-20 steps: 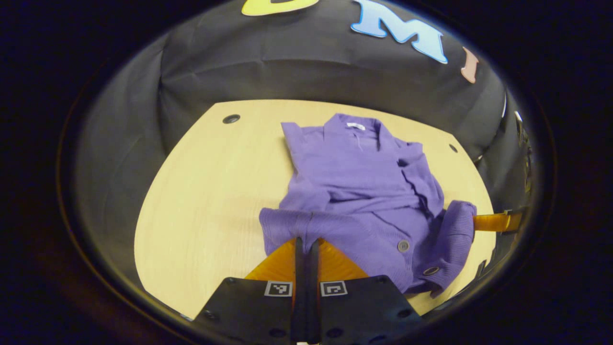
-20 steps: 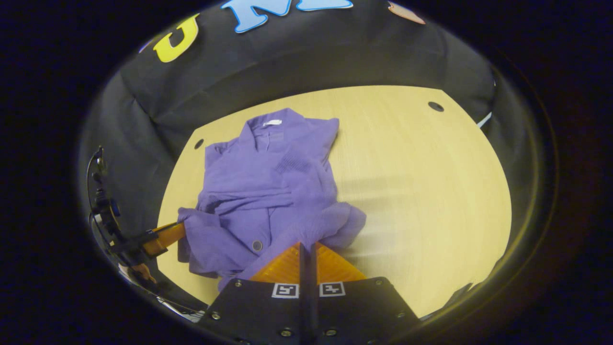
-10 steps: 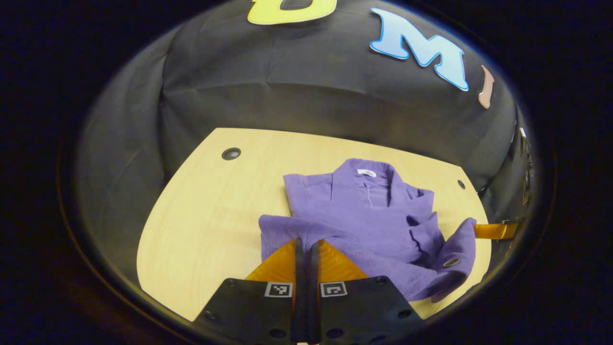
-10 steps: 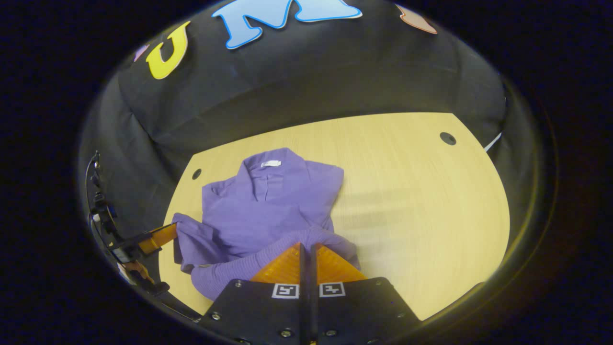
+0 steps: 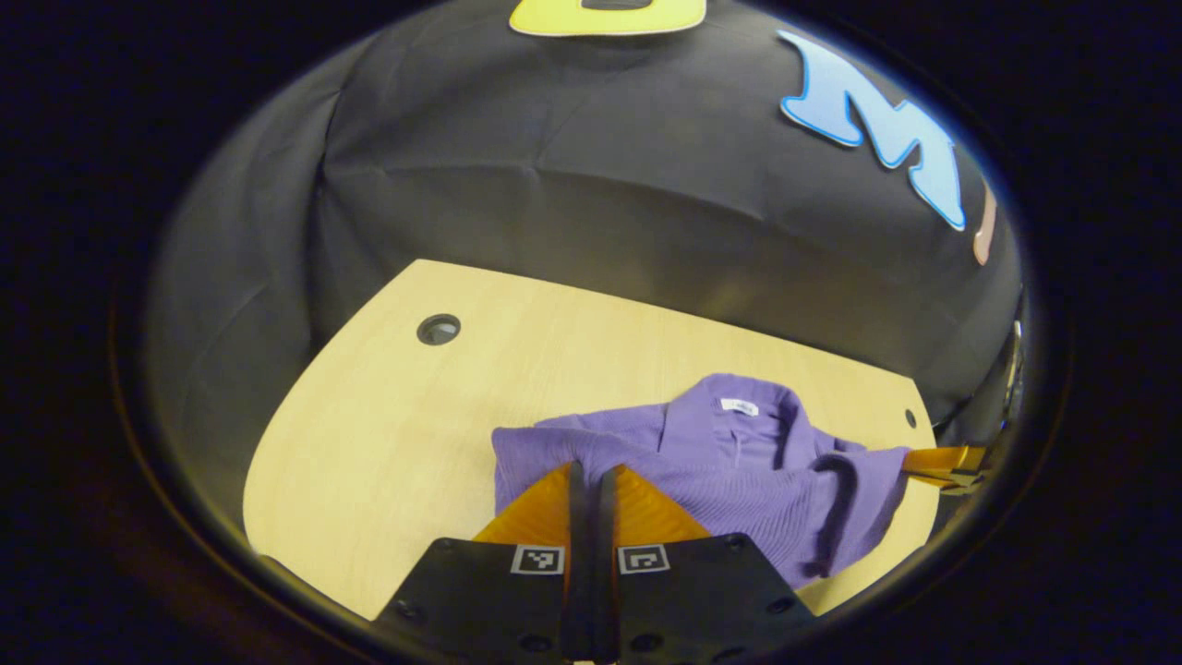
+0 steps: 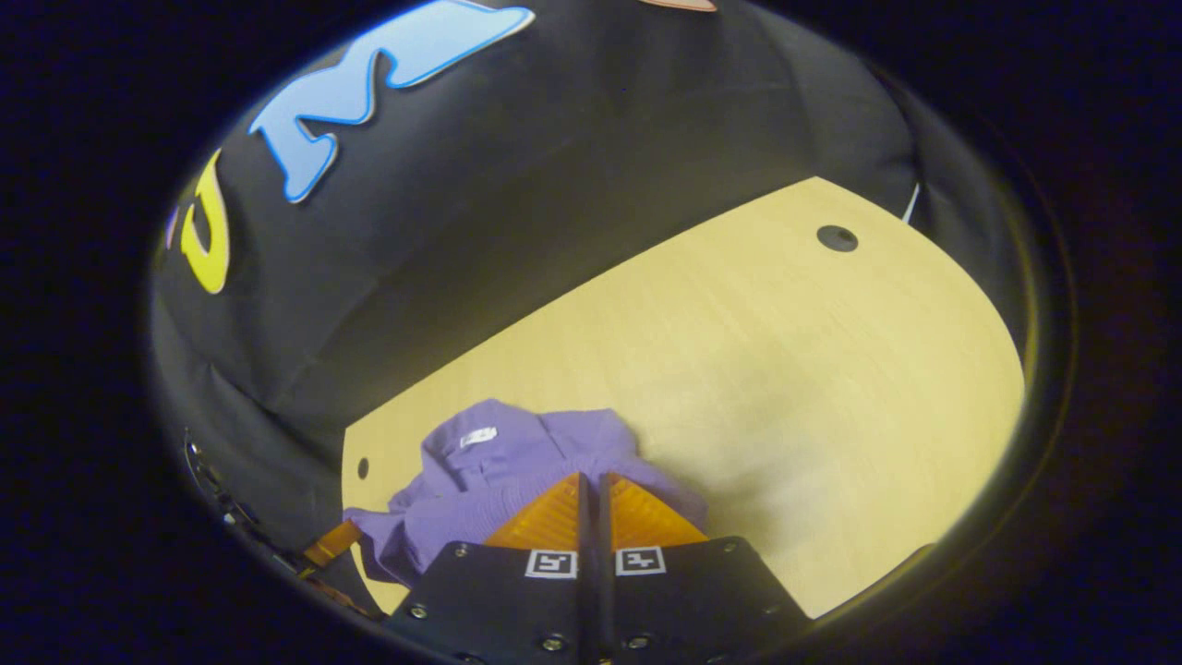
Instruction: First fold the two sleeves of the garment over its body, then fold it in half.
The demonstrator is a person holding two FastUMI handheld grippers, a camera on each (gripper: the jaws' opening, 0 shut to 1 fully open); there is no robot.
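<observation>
Left gripper view: my left tool (image 5: 591,480), pinched on the garment's (image 5: 739,480) hem corner, collar just ahead on the surface (image 5: 388,443). Right gripper view: my right tool (image 6: 596,489) likewise clamps the hem; collar lies ahead-left.

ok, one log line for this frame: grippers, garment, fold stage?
left gripper: shut on hem | right gripper: shut on hem | purple garment: hem carried over body near collar | stage: half-fold underway | table
</observation>
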